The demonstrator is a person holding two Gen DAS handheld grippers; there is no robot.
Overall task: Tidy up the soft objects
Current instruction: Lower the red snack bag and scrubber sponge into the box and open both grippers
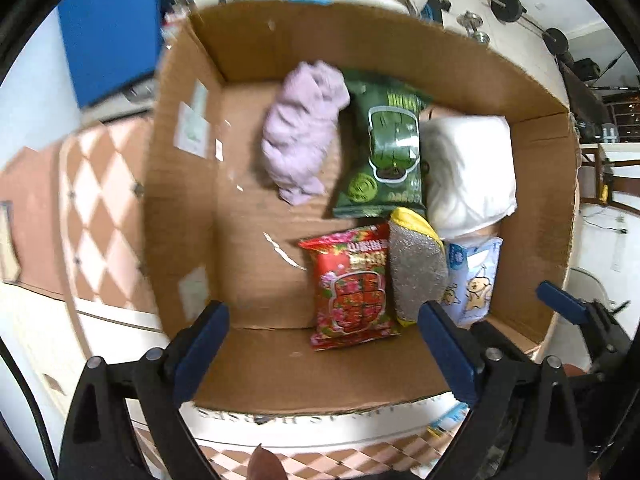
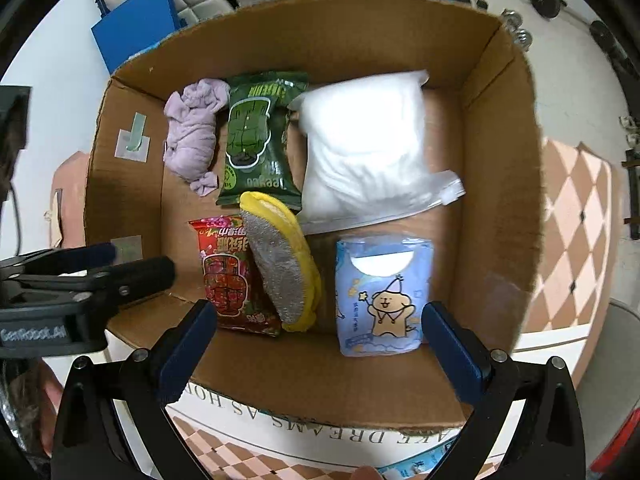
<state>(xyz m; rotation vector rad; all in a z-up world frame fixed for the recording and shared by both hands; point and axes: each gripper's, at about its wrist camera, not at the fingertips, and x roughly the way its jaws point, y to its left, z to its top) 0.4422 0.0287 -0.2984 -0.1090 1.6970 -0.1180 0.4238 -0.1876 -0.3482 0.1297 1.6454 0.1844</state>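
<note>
An open cardboard box [image 1: 280, 380] [image 2: 496, 184] holds several soft things: a lilac cloth [image 1: 300, 132] [image 2: 192, 132], a green wipes pack [image 1: 384, 148] [image 2: 256, 136], a white bagged pillow [image 1: 468, 168] [image 2: 360, 144], a red tissue pack [image 1: 352, 288] [image 2: 228, 276], a yellow and grey sponge [image 1: 416, 268] [image 2: 284, 260] and a blue cartoon tissue pack [image 1: 472, 280] [image 2: 380, 296]. My left gripper [image 1: 324, 352] is open and empty over the box's near wall. My right gripper [image 2: 320, 344] is open and empty above the near wall. The left gripper also shows at the left of the right wrist view [image 2: 108, 260].
The box stands on a bed or table with a pink and white diamond-pattern cover [image 1: 96, 216] [image 2: 572, 248]. A blue box [image 1: 108, 28] [image 2: 136, 24] stands behind at the left. Dumbbells [image 2: 516, 28] lie on the floor at the back right.
</note>
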